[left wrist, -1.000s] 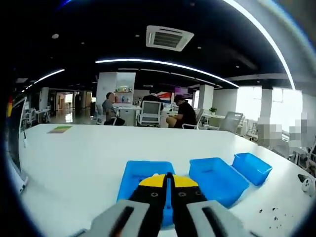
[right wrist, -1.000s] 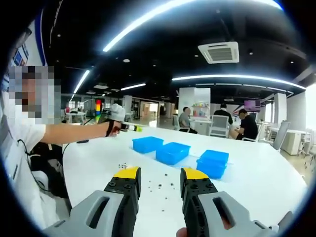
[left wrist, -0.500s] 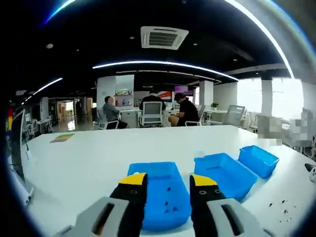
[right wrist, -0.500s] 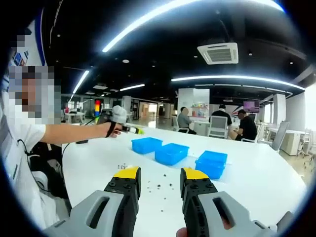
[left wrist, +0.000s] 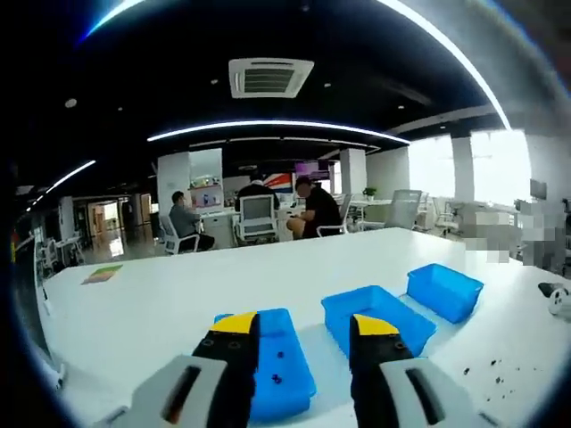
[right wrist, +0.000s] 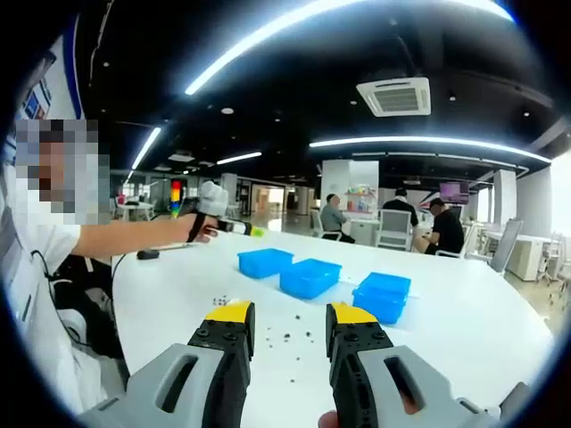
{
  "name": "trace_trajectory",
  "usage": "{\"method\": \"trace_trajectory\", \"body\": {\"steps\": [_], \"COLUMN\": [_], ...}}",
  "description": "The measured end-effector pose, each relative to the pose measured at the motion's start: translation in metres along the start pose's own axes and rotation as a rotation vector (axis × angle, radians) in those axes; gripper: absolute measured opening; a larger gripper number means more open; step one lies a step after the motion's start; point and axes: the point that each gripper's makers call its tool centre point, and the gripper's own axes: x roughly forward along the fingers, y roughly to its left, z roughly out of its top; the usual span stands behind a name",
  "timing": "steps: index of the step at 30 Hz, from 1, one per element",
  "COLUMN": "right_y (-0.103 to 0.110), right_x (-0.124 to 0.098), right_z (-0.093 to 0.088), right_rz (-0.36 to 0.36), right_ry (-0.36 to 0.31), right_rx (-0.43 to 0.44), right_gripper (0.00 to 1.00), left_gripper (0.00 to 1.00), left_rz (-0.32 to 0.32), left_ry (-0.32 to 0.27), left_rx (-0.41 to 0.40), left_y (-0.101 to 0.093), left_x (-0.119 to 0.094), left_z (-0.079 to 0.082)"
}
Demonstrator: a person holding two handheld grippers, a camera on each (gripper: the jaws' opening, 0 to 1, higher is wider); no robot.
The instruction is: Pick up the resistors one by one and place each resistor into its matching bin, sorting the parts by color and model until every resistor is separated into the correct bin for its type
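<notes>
In the left gripper view my left gripper (left wrist: 303,326) is open, its yellow-tipped jaws wide apart with nothing between them. Below them stand three blue bins on the white table: the left bin (left wrist: 287,373) holds a few small dark resistors (left wrist: 277,357), then the middle bin (left wrist: 378,314) and the right bin (left wrist: 444,290). Loose resistors (left wrist: 488,371) lie at the right. My right gripper (right wrist: 290,313) hangs open and empty above scattered resistors (right wrist: 287,337). In that view the same bins (right wrist: 311,276) sit further back, and the left gripper (right wrist: 234,228) is held out above the table.
A person's arm (right wrist: 134,237) reaches in from the left of the right gripper view. A coloured sheet (left wrist: 101,275) lies far left on the table (left wrist: 178,290) and a small white object (left wrist: 558,303) sits at its right edge. People sit at desks (left wrist: 254,218) in the background.
My left gripper went from shut to open above the left bin, where small dark resistors now show. The left view has swung slightly. The right gripper has stayed put.
</notes>
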Motion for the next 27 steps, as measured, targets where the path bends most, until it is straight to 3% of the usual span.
{"method": "trace_trajectory", "body": {"steps": [7, 12, 16, 20, 23, 27], "right_y": [0.0, 0.002, 0.002, 0.003, 0.001, -0.002], "right_x": [-0.001, -0.002, -0.002, -0.002, -0.003, -0.005], "right_z": [0.002, 0.003, 0.003, 0.004, 0.005, 0.006], "right_rz": [-0.004, -0.001, 0.001, 0.004, 0.001, -0.004], "right_ry": [-0.003, -0.005, -0.006, -0.008, -0.011, -0.016], "right_rx": [-0.003, -0.007, -0.008, -0.009, -0.011, -0.009], "right_gripper": [0.34, 0.34, 0.34, 0.34, 0.34, 0.34], "left_gripper": [0.4, 0.4, 0.4, 0.38, 0.36, 0.35], "left_rz": [-0.13, -0.22, -0.319, -0.41, -0.445, -0.532], "left_ry": [-0.059, -0.069, -0.038, 0.03, 0.09, 0.227], "left_rx": [0.053, 0.084, 0.149, 0.28, 0.319, 0.39], "left_y": [-0.058, -0.098, -0.136, -0.167, -0.178, -0.198], "left_x": [-0.025, -0.043, -0.054, -0.052, -0.044, -0.035], "left_z": [0.035, 0.044, 0.037, 0.021, 0.011, -0.012]}}
